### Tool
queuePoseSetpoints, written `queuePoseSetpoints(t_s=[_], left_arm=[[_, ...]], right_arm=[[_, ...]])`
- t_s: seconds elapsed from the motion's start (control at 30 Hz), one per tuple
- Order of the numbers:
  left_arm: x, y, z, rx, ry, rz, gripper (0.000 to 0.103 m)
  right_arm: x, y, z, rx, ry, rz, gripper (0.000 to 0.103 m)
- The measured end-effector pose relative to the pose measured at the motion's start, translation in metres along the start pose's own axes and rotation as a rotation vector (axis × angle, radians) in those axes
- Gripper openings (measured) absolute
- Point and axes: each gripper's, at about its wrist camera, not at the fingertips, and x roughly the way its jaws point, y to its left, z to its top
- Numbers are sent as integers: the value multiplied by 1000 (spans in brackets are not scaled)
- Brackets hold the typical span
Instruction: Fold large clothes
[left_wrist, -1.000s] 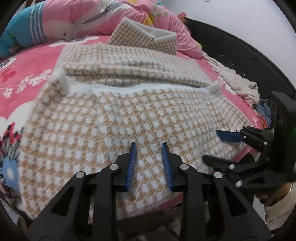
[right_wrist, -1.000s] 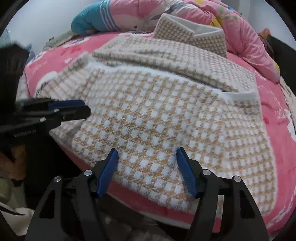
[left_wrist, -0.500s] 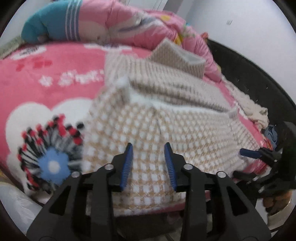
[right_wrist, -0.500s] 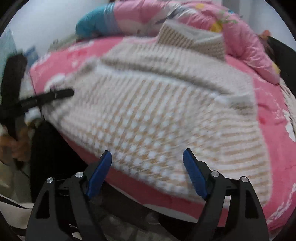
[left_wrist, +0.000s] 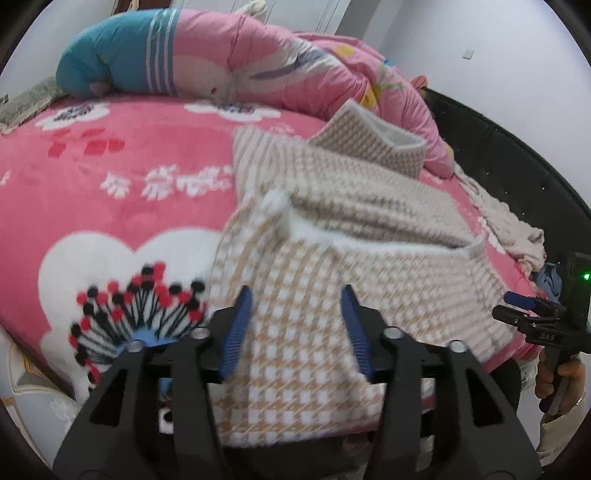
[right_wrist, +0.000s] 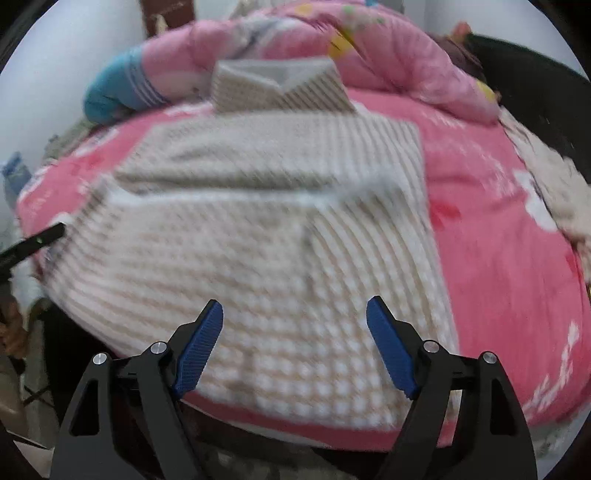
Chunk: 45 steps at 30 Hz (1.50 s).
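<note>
Pink bedspread (left_wrist: 110, 192) bears houndstooth sweater (left_wrist: 332, 280) beyond opening left hand-held gripper (left_wrist: 295, 332).

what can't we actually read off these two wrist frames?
- Near hem of the checked garment: left wrist view, hidden behind the left hand-held gripper, jaws opening.
- Garment weave: right wrist view, motion blur.
- Right hand-held gripper: left wrist view, cut by the frame edge.
- Pale cloth pile: too small to identify.

The checked garment (right_wrist: 258, 258) smears with motion blur in the right wrist view; its near hem (left_wrist: 295, 424) is perhaps hidden behind gripper arms.
</note>
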Motion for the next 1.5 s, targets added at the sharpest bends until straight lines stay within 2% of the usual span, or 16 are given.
queuePoseSetpoints(t_s=[0.07,0.13,0.2,0.37,0.5,0.6,0.7,1.03,1.5], left_arm=[[-1,-11,8,26,-11,2,65],[3,-27,16,66,-9,6,75],[15,-43,24,101,12,26,79],[53,-62,30,126,92,83,84],[95,-65,20,130,198,173,87],[100,-70,15,153,177,221,91],[101,-68,15,138,185,235,95],[104,-69,19,105,213,270,95],[104,-66,18,83,216,263,95]], right_arm=[[1,10,10,-25,-22,19,89],[3,18,23,-45,-37,25,89],[9,26,33,-60,-47,26,89],[30,26,45,-20,-29,0,89],[66,12,39,31,52,-36,89],[79,-1,34,115,63,43,93],[79,0,35,113,65,44,93],[79,0,34,111,73,59,95],[81,1,36,115,80,60,97]])
